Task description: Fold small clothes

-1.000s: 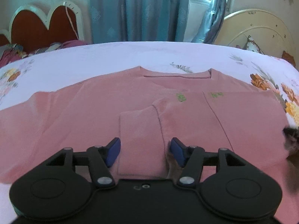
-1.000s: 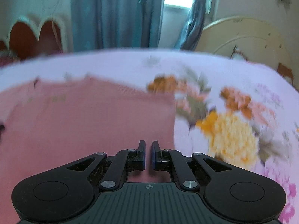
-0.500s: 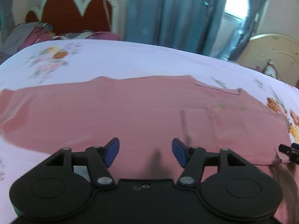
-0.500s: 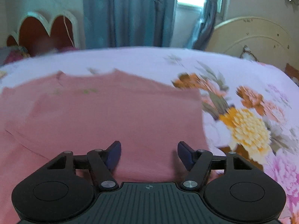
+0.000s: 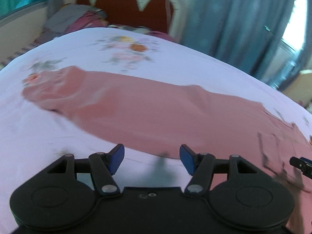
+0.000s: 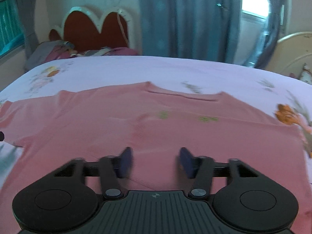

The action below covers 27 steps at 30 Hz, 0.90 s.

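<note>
A pink long-sleeved sweater lies flat on the bed, neckline away from me, its right sleeve folded across the body. In the left wrist view its unfolded left sleeve stretches out to the left over the sheet. My left gripper is open and empty, just above the sleeve's lower edge. My right gripper is open and empty, above the sweater's lower body. The tip of the right gripper shows at the right edge of the left wrist view.
The bed has a pale floral sheet. A red scalloped headboard and piled bedding stand at the far left. Blue curtains and a cream round headboard are behind the bed.
Both grippers swung left over the sweater. The right gripper opened from shut and now faces the sweater's middle. The left gripper now faces the outstretched left sleeve.
</note>
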Tool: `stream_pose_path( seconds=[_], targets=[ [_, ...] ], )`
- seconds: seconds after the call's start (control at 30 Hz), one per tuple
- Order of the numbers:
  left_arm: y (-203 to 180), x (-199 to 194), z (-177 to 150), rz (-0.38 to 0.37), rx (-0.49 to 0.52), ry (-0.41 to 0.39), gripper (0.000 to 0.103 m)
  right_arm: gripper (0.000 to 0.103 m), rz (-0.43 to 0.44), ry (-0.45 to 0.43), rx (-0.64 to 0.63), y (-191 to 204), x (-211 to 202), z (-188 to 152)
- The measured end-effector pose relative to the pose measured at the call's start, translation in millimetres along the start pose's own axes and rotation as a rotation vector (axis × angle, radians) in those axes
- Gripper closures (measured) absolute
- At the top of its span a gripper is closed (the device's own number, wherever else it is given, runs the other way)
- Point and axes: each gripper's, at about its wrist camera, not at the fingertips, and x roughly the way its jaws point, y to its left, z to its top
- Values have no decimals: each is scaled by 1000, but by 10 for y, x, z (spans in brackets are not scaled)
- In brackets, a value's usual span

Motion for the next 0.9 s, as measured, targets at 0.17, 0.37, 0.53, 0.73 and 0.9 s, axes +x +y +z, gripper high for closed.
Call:
stream_pose_path(
  seconds=[0.17, 0.37, 0.53, 0.73, 0.9],
  targets=[
    [532, 4, 112, 61, -108, -6, 41, 52, 13, -36, -3, 275, 62, 161],
    [1114, 141, 280, 93, -263, -14, 41, 52, -14, 104, -39, 380, 448, 22],
    [1500, 295, 390, 73, -415, -33, 41, 52, -12, 34, -20, 364, 324, 56],
    [1772, 517, 495, 63, -516, -55, 50, 52, -36, 70, -40, 385, 472, -1],
    [1933, 643, 498, 51, -580, -100, 73, 52, -16, 39, 15, 322, 391, -12]
  ],
)
